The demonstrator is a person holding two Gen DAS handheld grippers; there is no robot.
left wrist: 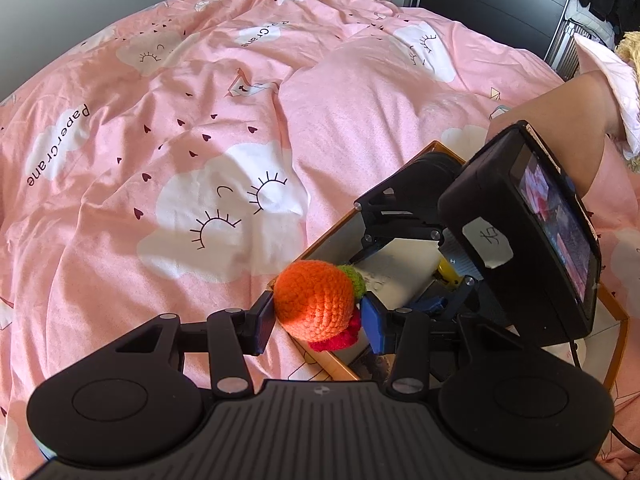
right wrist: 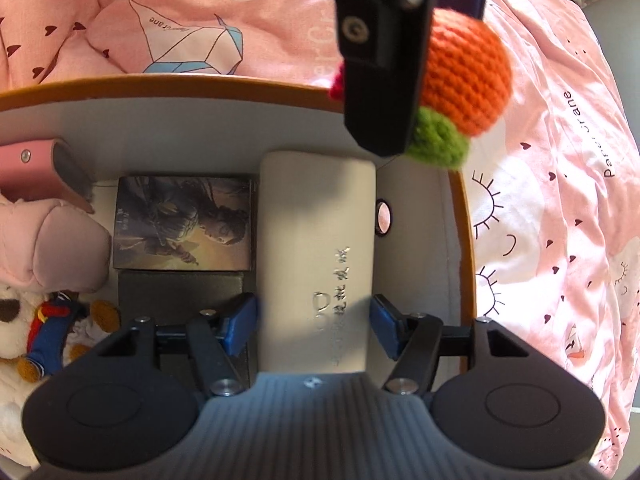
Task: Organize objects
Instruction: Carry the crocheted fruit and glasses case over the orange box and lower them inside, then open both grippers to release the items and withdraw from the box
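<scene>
Judging by how things lie, the organizing is well under way but not finished. The orange-rimmed box on the pink duvet already holds several things: a cream rectangular case with printed characters, a picture card box beside it, a pink pouch with a snap button, and plush toys at the left edge of the right wrist view, among them a toy in blue and red clothes.

The left gripper holds a crocheted orange fruit with a green tuft and a red piece below; its fingers press on the toy from both sides. The toy hangs over the box's near rim, partly above the duvet, so it is not yet set down inside.

The right gripper points down into the box with its blue pads either side of the cream case. The pads look to be at the case's edges, but whether they press on it or stand just clear I cannot tell.

What seems left: lowering the crocheted fruit into a free spot, likely the bare floor of the box near the small round mirror-like disc, and settling the cream case. Nothing else loose shows on the duvet in these views.
</scene>
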